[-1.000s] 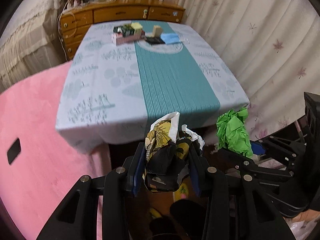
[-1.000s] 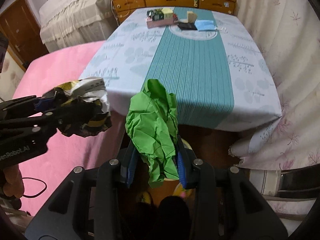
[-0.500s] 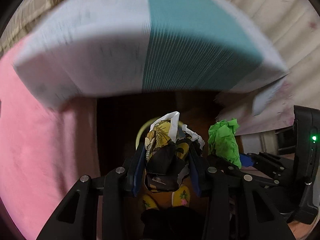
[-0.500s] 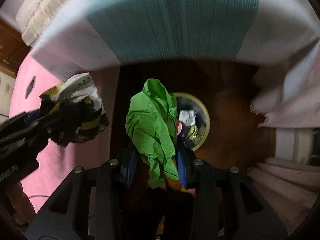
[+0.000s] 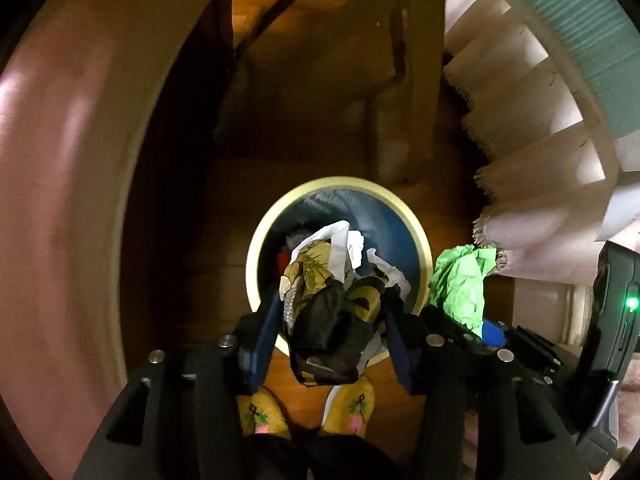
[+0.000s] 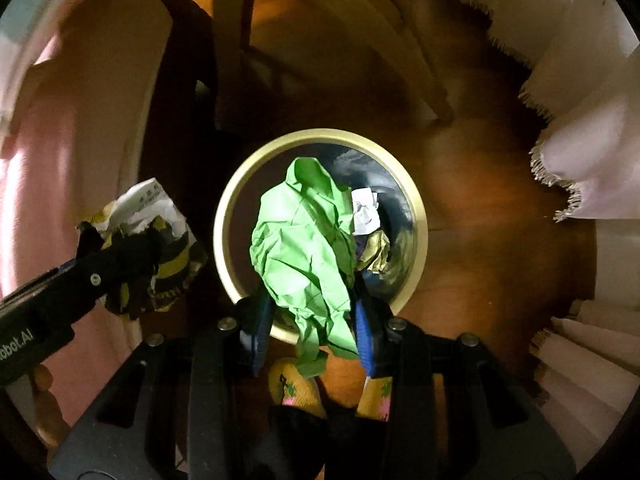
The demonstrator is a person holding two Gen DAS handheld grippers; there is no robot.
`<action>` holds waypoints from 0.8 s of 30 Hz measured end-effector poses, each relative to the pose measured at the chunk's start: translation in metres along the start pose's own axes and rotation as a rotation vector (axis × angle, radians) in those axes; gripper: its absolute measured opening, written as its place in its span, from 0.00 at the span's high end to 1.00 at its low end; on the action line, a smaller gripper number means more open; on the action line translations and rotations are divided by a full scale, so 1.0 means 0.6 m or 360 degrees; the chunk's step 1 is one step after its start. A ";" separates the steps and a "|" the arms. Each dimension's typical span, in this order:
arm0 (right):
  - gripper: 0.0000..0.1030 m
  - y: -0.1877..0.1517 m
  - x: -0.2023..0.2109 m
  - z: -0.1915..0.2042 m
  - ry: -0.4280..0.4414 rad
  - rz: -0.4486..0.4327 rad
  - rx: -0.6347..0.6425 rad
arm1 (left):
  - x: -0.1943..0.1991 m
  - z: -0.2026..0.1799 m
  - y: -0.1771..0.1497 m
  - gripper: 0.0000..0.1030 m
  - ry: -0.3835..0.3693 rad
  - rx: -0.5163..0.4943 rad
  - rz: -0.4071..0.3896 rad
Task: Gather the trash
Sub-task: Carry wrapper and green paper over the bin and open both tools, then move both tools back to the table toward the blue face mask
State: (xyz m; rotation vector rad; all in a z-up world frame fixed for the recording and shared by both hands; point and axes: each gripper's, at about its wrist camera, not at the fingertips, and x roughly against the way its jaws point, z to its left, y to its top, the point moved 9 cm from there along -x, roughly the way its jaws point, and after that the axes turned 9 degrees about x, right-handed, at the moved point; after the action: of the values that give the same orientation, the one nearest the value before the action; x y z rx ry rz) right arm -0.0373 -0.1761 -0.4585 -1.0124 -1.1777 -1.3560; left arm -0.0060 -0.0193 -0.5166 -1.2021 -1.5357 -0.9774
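Note:
A round bin with a yellow rim (image 5: 256,240) (image 6: 224,216) stands on the wooden floor below both grippers, which point steeply down. My left gripper (image 5: 331,304) hangs over the bin's near edge. Its jaws are opening, with a crumpled yellow, black and white wrapper (image 5: 332,320) (image 6: 160,216) loose between the blue pads. My right gripper (image 6: 310,312) is shut on a crumpled green paper (image 6: 304,240) (image 5: 460,284) above the bin's mouth. Some trash, including a white scrap (image 6: 364,212), lies inside the bin.
A pink rug (image 5: 60,220) covers the floor to the left. The fringed tablecloth (image 6: 580,152) hangs down on the right, and wooden furniture legs (image 6: 400,52) stand beyond the bin. The person's feet in yellow slippers (image 5: 348,404) are just below the grippers.
Both grippers have dropped from table height to just above the bin, and the tabletop has left the views. The left jaws now stand a little wider around the wrapper.

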 end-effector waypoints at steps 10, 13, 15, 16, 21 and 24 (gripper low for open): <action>0.42 0.031 -0.065 -0.033 -0.0021 -0.0016 0.0072 | -0.090 0.005 0.015 0.23 0.0012 -0.0038 0.0099; 0.41 0.038 -0.071 -0.039 -0.0047 -0.0036 0.0097 | -0.096 0.005 0.023 0.21 0.0015 -0.0027 0.0095; 0.40 0.039 -0.067 -0.049 -0.0063 -0.0034 0.0081 | -0.094 0.002 0.029 0.20 0.0006 -0.0012 0.0075; 0.40 0.038 -0.065 -0.052 -0.0069 -0.0032 0.0070 | -0.086 0.006 0.026 0.19 0.0005 -0.0009 0.0065; 0.40 0.031 -0.053 -0.065 -0.0088 -0.0043 0.0026 | -0.062 -0.004 0.041 0.17 0.0018 -0.0041 -0.0025; 0.40 0.026 -0.039 -0.065 -0.0079 -0.0042 0.0003 | -0.034 -0.007 0.050 0.17 0.0031 -0.0059 -0.0062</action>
State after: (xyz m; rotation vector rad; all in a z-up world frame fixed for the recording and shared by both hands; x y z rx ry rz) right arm -0.0182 -0.2106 -0.4861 -1.0378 -1.2330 -1.3566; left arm 0.0262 -0.0220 -0.5338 -1.1891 -1.5370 -1.0442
